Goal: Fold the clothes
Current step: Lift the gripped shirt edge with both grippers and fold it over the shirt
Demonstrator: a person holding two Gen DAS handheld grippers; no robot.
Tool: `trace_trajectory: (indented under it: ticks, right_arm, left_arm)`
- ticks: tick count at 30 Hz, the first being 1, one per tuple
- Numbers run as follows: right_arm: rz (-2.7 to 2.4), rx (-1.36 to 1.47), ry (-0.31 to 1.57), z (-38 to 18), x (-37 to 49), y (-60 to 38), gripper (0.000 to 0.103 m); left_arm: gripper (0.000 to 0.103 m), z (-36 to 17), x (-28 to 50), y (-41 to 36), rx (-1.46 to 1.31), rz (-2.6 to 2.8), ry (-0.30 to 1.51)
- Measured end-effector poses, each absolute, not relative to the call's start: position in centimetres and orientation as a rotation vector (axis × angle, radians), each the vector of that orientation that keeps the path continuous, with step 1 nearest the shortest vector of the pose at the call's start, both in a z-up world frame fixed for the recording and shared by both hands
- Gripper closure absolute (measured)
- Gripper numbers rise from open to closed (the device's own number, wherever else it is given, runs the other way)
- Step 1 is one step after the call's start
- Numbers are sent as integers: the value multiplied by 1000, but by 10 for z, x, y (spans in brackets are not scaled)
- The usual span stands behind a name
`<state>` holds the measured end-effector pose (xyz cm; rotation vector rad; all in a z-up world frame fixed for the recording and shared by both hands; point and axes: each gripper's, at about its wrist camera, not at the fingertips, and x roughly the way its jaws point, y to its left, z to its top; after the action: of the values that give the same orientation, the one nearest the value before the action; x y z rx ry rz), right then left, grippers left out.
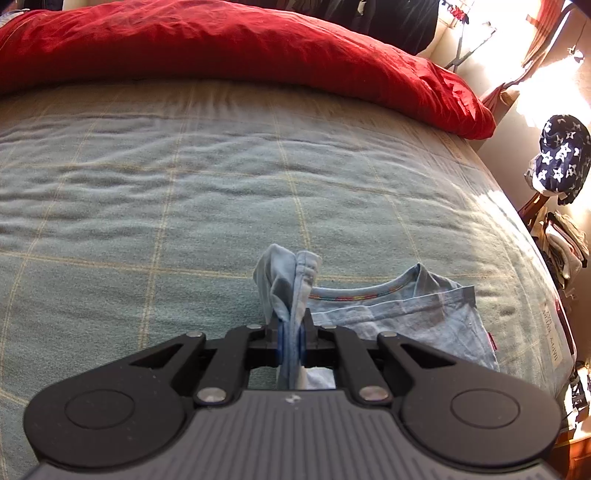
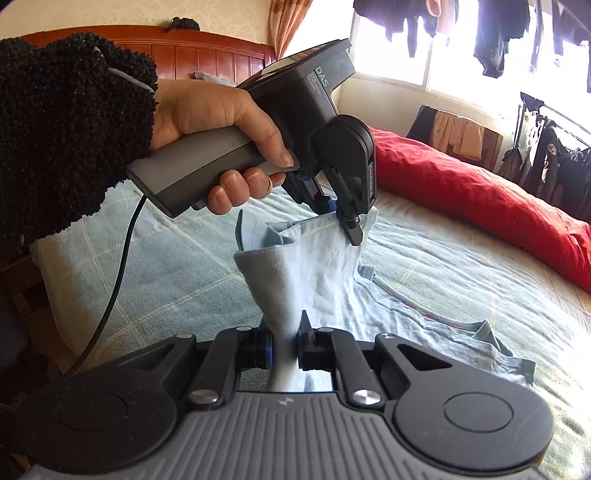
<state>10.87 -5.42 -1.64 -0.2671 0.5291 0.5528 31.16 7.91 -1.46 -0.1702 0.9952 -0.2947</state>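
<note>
A light blue T-shirt [image 1: 413, 317] with a coloured-stitch neckline lies partly on the checked bedspread. My left gripper [image 1: 291, 332] is shut on a bunched hem of it, lifted above the bed. Seen from the right wrist, my right gripper [image 2: 286, 341] is shut on another fold of the same T-shirt [image 2: 317, 258], which rises between the two grippers. The left gripper [image 2: 351, 225], held by a hand in a black fuzzy sleeve, pinches the upper edge of the cloth just beyond.
A red duvet [image 1: 229, 48] is heaped along the far side of the bed [image 1: 147, 192]. A star-patterned dark garment [image 1: 561, 158] hangs at the right, beyond the bed edge. Dark clothes [image 2: 495, 33] hang by the bright window. A wooden headboard [image 2: 207, 51] stands behind.
</note>
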Motion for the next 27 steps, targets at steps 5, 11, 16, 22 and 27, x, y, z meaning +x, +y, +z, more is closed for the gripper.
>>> trace_trajectory:
  ticks: [5, 11, 16, 22, 27]
  right_arm:
    - [512, -202, 519, -8, 107, -80, 90]
    - [445, -110, 531, -3, 106, -120, 90]
    - [390, -34, 551, -6, 106, -156, 90]
    - [338, 60, 583, -17, 104, -189, 90]
    - [318, 151, 622, -30, 105, -215, 90]
  left_arm:
    - [97, 5, 312, 48, -147, -324, 969]
    - [97, 17, 315, -2, -115, -367, 957]
    - [97, 18, 319, -49, -93, -434, 957]
    - [97, 4, 323, -99, -73, -477, 979]
    - [97, -15, 327, -130, -49, -485, 1019]
